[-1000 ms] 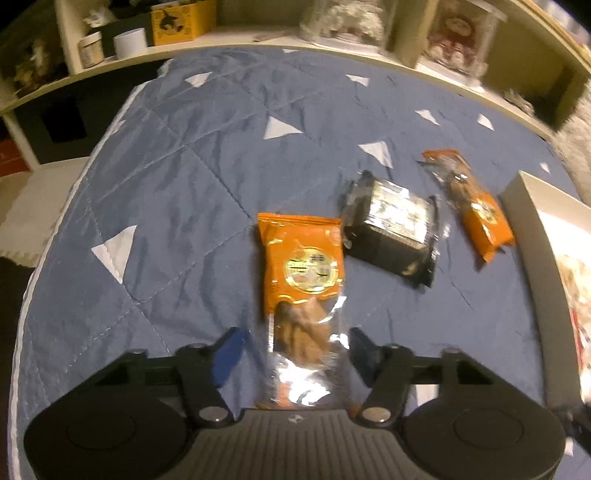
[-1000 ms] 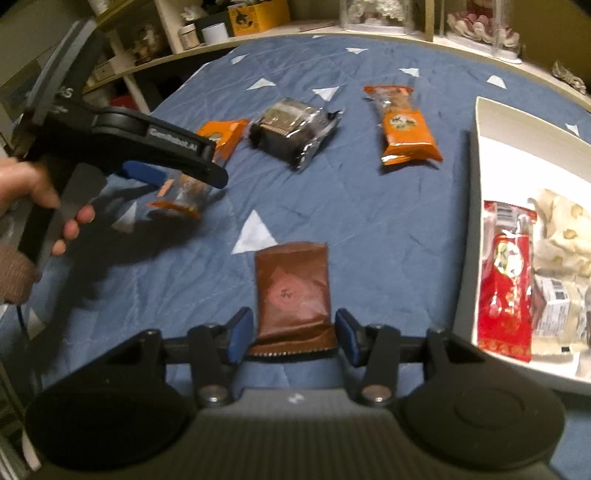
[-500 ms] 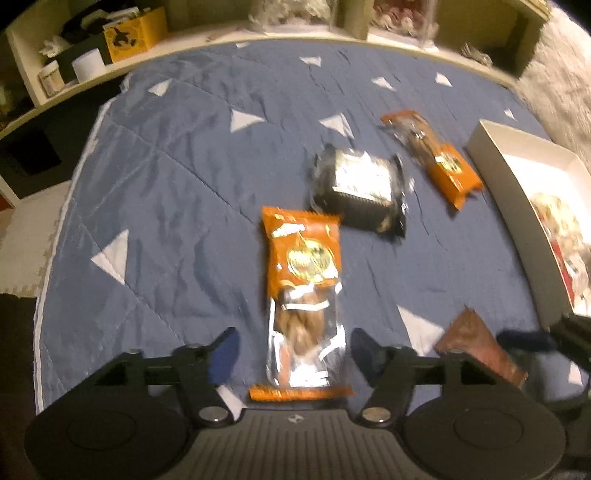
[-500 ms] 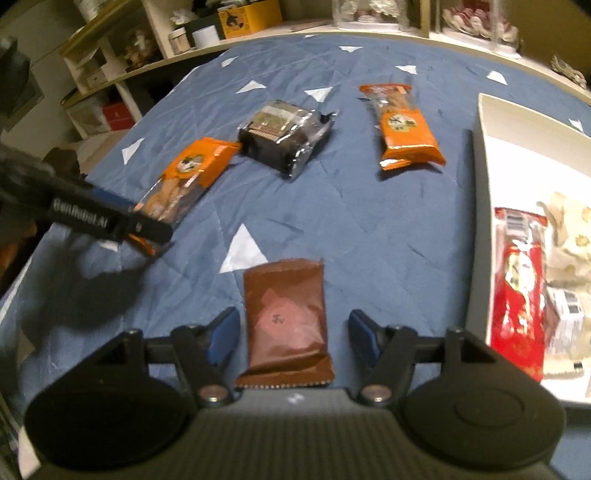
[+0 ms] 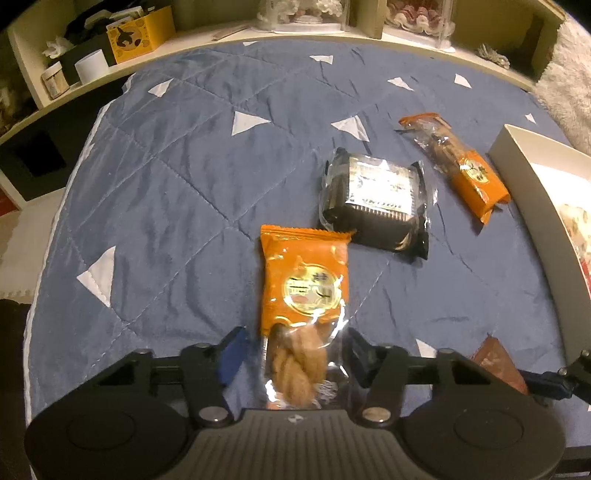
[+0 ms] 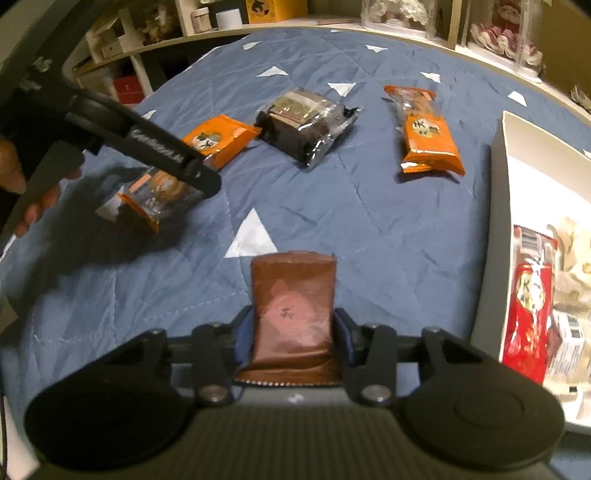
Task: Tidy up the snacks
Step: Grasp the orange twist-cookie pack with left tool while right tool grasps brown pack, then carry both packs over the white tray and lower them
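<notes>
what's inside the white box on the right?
In the white box: a red snack packet, pale wrapped sweets beside it, and a small white packet with a barcode. The rest runs out of frame, and whatever lies underneath is hidden.

Blue quilt (image 5: 177, 192) with white triangles; shelf (image 5: 207, 40) behind, yellow box (image 5: 140, 33), white cup (image 5: 90, 67).

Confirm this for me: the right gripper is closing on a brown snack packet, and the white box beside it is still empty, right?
Not quite. The white box already holds snacks, including a red packet, as the right wrist view shows. The right gripper has just been closing on the brown snack packet.
</notes>
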A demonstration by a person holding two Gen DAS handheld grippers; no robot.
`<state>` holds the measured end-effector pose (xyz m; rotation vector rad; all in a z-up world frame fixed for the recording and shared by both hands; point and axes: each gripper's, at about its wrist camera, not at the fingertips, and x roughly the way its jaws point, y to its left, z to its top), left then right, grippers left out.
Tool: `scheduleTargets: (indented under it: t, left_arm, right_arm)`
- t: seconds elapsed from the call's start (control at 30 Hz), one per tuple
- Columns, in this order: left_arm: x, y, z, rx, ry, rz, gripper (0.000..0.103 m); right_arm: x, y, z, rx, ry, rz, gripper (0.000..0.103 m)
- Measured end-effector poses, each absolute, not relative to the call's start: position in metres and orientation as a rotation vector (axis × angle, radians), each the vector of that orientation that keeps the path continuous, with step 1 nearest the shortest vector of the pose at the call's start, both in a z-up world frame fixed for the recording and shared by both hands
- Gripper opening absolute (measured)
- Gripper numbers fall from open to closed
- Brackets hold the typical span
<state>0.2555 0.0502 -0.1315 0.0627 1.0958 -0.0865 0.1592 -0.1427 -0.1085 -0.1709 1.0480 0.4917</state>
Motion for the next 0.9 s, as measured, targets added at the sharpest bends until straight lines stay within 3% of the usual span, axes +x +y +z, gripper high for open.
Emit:
scheduleTargets:
  t: [0.13,0.9]
  left_arm:
    - [0.248,0.055,-0.126,0.012,1.103,-0.072,0.042]
    - [0.195,0.026,-0.041,-0.253,0.832,-0.173,0.042]
  right_arm:
    - [0.160,-0.144,-0.108,-0.165,1.040,0.495,0.047]
    - [0.162,-0.217,-0.021,0.004,0.824,0.378,0.047]
